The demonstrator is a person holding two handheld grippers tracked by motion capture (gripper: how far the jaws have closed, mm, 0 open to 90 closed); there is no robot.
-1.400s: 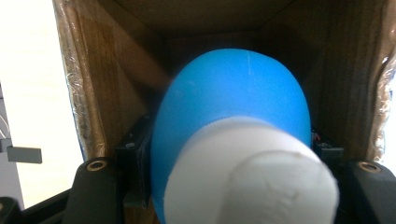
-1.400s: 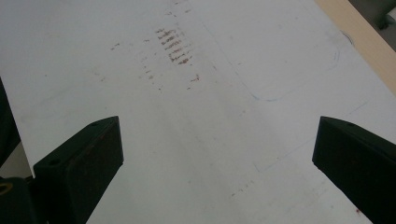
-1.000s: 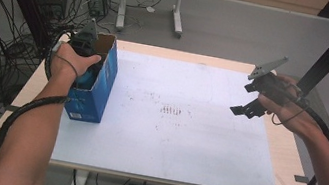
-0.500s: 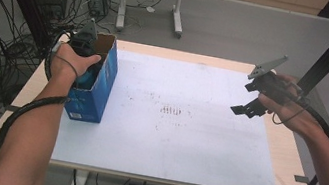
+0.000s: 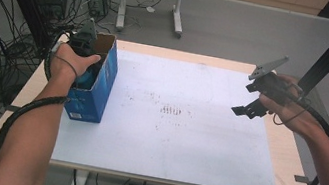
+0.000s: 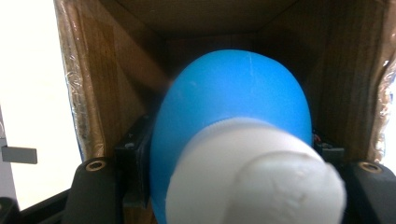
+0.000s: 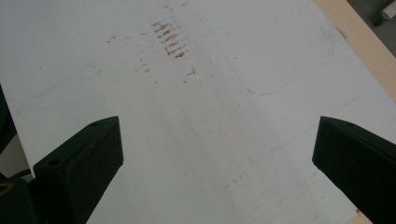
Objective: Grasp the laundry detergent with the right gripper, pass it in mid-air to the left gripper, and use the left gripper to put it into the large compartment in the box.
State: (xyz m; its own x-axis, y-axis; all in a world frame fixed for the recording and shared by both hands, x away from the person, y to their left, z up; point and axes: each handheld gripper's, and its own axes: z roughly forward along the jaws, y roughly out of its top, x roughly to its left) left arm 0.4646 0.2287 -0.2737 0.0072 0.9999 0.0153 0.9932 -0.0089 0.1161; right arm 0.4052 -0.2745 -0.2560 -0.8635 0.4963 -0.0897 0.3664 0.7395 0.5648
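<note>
- Nothing shifted between the earlier high views and this one: same pose for both hands, same spot for the blue carton, upright near the left edge of the desk, partly on the white sheet.
- Left gripper still plunged into the carton's open top, hand wrapped around it at the rim.
- In the left gripper view, fingers clamped on the flanks of a blue bottle with a white cap, brown cardboard walls close on every side.
- Bottle therefore inside the carton, held but not set free; depth below it hard to judge, bottom of the carton hidden behind the blue body.
- Right gripper hovering as before above the right part of the sheet, well apart from the carton.
- In the right gripper view, fingers spread wide with nothing between them, only the stained sheet below.
- Reading of the standstill: a pause at the end of the reach into the carton, most likely the instant before letting go or lifting out; impossible to tell which from the grip alone.
- Either way, no progress in this last second; carton not steadied by the free gripper, so some risk of tipping on a quick pull.
</note>
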